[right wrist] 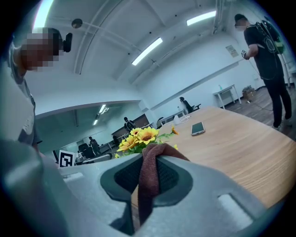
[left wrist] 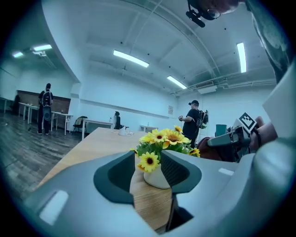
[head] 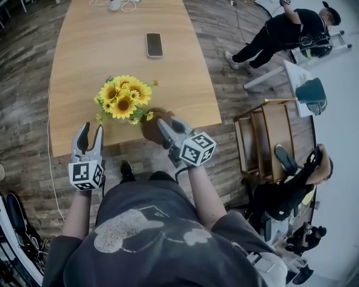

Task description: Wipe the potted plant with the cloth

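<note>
A potted plant [head: 123, 99] with yellow sunflowers stands near the front edge of the wooden table [head: 185, 84]. Its white pot [left wrist: 156, 178] shows in the left gripper view, straight ahead beyond the jaws. My right gripper [head: 164, 128] is shut on a brown cloth [head: 152, 124], just right of the plant at the table's edge. In the right gripper view the cloth [right wrist: 149, 178] hangs pinched between the pads, with the flowers [right wrist: 140, 136] behind it. My left gripper [head: 91, 135] hovers left of and below the plant, jaws apart with nothing between them.
A phone [head: 154, 45] lies further up the table, with a white cable [head: 115, 4] at the far end. A wooden shelf unit [head: 269, 140] stands to the right on the plank floor. Other people [head: 291, 31] are at the right side.
</note>
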A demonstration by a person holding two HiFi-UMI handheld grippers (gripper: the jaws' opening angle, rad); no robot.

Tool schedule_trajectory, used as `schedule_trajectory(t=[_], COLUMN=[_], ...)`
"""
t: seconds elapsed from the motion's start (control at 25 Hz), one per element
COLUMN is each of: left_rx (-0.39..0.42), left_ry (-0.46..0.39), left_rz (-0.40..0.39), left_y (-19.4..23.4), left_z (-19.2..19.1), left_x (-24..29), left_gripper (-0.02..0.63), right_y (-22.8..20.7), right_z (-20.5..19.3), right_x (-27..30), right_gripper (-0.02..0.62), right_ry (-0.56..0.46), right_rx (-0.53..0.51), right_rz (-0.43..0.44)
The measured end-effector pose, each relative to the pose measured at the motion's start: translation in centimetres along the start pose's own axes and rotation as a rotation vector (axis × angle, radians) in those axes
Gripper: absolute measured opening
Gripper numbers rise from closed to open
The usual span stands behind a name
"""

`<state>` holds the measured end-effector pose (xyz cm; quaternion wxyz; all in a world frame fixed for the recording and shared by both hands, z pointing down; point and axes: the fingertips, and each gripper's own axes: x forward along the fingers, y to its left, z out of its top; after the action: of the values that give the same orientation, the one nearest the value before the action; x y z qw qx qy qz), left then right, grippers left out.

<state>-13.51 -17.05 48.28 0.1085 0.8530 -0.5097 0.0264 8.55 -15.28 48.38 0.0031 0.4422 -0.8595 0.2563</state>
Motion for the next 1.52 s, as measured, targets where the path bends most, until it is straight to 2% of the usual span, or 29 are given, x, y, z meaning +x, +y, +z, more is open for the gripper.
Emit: schedule_trajectory(t=[0.16,0.28,0.36,0.6,0.8,0.96,1.12,1.2,1.36,1.52], left_rx=[-0.008,0.005,0.017,0.051,0.188,0.139,0.066,0.056,0.086,0.086], left_ry=[-0.051,-0.056,-0.062,-0.132,-0.180,-0.218,-0.282,-0.274,-0.226,-0.221], left_rz=[0.100,0.149,0.165,0.189,0.231,0.242,0.285,0.271,0.204,0.195], left_y=[-0.2,-1.6,-3.2,-9.0,-13.6,-16.7,-19.3,-20.2,-21.6,-21.5], left_z=[1.2,1.3,1.5,2.7,3.4,3.9,4.6,4.4,3.2,2.5], left_x=[-2.4,-4.7,-6.5,-12.0,-16.2,-19.5,-23.6,-24.9,-26.2,-27.7], left_gripper=[0.091,0.061,0.019,0.018,0.018,0.018,0.018,0.018,0.018,0.018], right_y=[1.1,2.0,2.7,6.3,9.8,11.4,12.2,12.9,14.4,15.5], right_z=[0.6,0.6,0.3,-1.8,-2.6,-4.1,-5.4,-6.1,-7.3,-8.0], right_x=[-1.9,-4.2,-6.3,-12.4,-18.1,-22.5,-25.2,-25.8,-26.5,-27.0], right_gripper=[0.044,0.044,0.044,0.044,0.044,0.044,0.044,0.044,0.044,0.044], right_ry=[-0.015,-0.023,-0.032,-0.034,-0.086,-0.080,-0.078,-0.080,-0.092,-0.104], right_rx=[-0.027,-0.033,-0.034,-0.099,-0.118,-0.139,-0.108,-0.106,-0.105,-0.094], right_rz=[0.046,0.076,0.097,0.162,0.234,0.258,0.264,0.262,0.260,0.244])
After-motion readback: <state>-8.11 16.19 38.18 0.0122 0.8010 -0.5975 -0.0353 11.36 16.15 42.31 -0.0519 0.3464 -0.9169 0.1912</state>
